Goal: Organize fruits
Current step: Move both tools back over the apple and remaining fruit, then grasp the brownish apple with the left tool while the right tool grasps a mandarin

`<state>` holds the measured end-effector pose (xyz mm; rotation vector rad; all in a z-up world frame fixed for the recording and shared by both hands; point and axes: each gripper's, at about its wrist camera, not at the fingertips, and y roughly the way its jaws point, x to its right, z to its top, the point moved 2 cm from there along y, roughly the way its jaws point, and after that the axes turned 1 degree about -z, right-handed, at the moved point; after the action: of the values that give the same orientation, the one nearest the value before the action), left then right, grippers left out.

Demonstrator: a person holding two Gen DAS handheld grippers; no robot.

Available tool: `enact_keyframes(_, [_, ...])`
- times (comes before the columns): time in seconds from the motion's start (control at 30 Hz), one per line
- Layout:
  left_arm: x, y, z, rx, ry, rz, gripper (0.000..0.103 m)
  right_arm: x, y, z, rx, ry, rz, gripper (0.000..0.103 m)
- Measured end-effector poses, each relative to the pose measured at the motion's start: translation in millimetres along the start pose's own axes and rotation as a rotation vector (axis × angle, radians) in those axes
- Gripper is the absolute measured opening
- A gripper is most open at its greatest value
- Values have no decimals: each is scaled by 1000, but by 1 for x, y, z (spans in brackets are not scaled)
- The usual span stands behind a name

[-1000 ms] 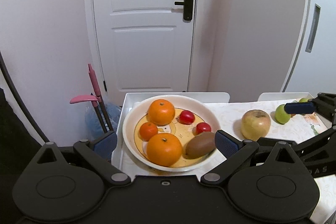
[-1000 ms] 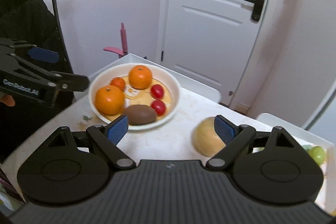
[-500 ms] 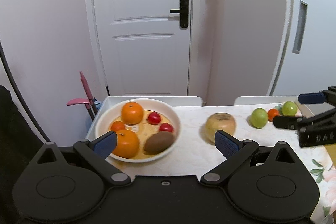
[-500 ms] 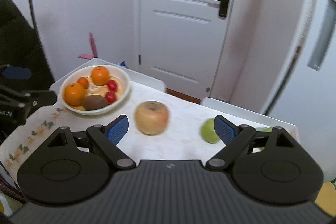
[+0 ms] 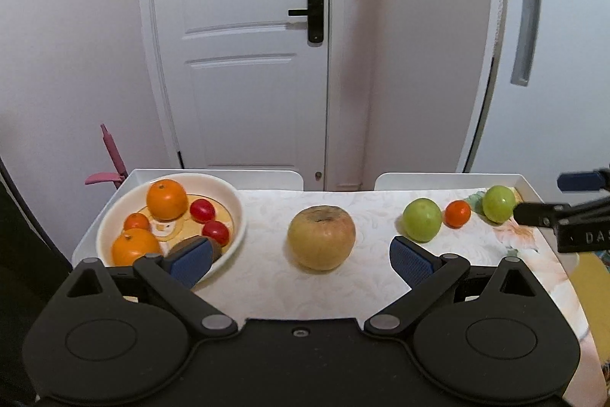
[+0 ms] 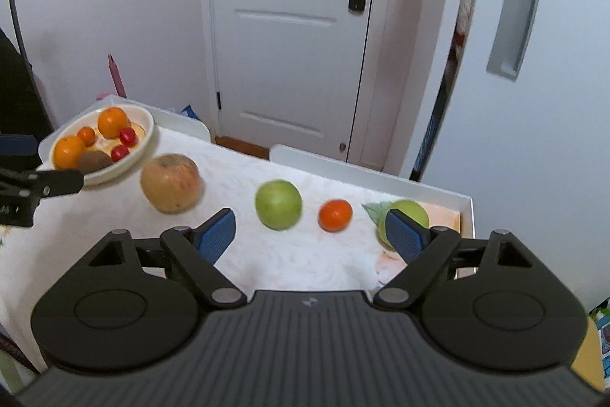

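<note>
A white bowl (image 5: 232, 201) at the table's left holds oranges (image 5: 167, 198), red tomatoes (image 5: 202, 209) and a brown kiwi (image 6: 95, 160). A large yellow apple (image 5: 321, 237) lies mid-table. To its right lie a green apple (image 5: 422, 218), a small orange fruit (image 5: 457, 213) and a second green apple (image 5: 497, 203). My left gripper (image 5: 301, 260) is open and empty, in front of the yellow apple. My right gripper (image 6: 310, 233) is open and empty, in front of the green apple (image 6: 278, 204) and the small orange fruit (image 6: 335, 214).
The table (image 5: 267, 277) has a white raised rim and a floral cloth. A white door (image 5: 244, 44) stands behind it. A pink handle (image 5: 110, 155) sticks up past the table's left end. The table's right edge (image 6: 467, 212) is near the far green apple (image 6: 410, 214).
Both grippers have pulled back and swung right, away from the bowl. The yellow apple now sits between the left fingers' line of sight, and the green apples fill the right view.
</note>
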<state>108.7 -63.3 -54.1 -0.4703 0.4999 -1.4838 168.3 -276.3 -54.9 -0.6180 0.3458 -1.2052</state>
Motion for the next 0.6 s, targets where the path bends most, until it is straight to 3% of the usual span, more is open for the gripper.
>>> enact_keyframes(0.33, [26,64,-7,-37,-19,66,101,17,54,-18,-15,-11,15,99])
enact_keyframes(0.6, [23,114,-10,-59,-48,105,98,14,95,-29,-29,-54,31,92])
